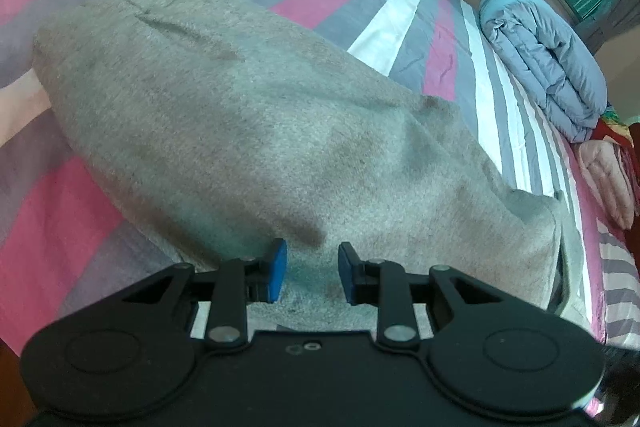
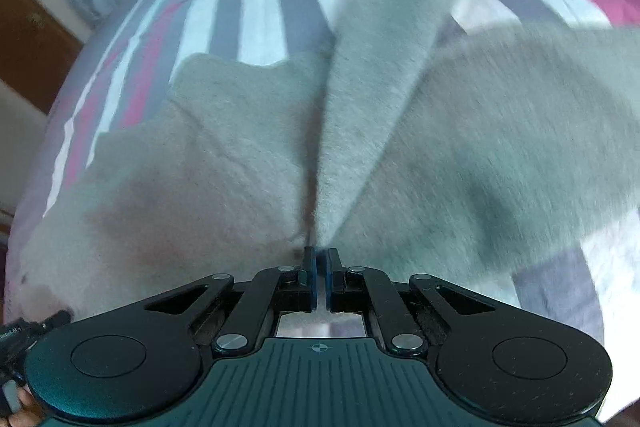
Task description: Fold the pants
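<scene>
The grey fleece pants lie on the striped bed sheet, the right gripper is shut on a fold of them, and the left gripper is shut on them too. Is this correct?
Not fully. The left wrist view shows the left gripper open over the grey fleece pants, blue fingers apart. The rest holds: the right gripper is shut on a fold, on the striped bed sheet.

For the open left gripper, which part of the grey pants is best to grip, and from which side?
Probably the near edge of the grey pants, right ahead of the left gripper. Come from the near side, low: the cloth lies flat, and only an edge lets a finger slide under.
</scene>
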Demonstrator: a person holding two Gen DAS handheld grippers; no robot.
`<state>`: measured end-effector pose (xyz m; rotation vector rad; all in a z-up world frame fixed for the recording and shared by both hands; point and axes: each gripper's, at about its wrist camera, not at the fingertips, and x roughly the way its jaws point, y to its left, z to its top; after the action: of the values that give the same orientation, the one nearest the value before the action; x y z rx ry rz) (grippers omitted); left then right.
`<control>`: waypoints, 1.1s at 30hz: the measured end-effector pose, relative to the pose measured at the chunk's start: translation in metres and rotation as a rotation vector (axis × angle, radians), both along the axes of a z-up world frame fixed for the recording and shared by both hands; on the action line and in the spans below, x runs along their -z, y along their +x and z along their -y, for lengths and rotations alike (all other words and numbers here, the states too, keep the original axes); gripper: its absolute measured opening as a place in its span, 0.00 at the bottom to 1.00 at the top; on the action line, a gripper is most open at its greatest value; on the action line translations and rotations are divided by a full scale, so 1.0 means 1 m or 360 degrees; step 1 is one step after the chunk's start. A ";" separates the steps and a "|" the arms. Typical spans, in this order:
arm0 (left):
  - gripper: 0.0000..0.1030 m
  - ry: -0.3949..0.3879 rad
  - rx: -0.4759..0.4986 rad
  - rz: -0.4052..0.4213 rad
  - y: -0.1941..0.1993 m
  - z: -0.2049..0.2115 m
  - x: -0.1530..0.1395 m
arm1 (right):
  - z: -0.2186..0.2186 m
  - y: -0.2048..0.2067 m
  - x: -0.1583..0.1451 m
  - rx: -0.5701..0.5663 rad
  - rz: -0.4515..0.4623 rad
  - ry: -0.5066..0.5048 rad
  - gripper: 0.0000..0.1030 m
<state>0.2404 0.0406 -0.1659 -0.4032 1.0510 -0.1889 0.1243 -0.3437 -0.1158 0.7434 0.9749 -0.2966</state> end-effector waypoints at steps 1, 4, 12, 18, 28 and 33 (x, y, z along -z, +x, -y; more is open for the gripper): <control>0.18 0.0002 -0.0001 0.0000 0.000 0.000 0.000 | 0.003 0.001 -0.003 0.0022 0.0025 0.0019 0.04; 0.18 -0.0004 -0.0007 -0.0003 0.000 0.000 0.000 | 0.011 0.010 -0.013 0.0089 0.0084 0.0055 0.35; 0.18 0.0001 -0.0010 0.0000 0.001 0.000 0.003 | 0.017 0.055 -0.004 0.0178 -0.0097 -0.0224 0.13; 0.18 -0.0030 0.0013 -0.0006 0.002 -0.004 0.004 | 0.029 0.011 -0.030 0.0185 0.0134 -0.0224 0.06; 0.18 0.0097 0.0066 0.0043 -0.004 0.006 -0.013 | 0.022 -0.039 0.015 0.0240 0.0052 -0.0055 0.06; 0.22 0.0067 0.0172 0.0067 -0.009 0.035 -0.027 | 0.026 -0.033 -0.022 0.0079 0.0156 -0.0198 0.08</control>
<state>0.2315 0.0059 -0.1388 -0.3036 1.0344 -0.2704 0.0911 -0.3698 -0.0934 0.6631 0.8384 -0.3578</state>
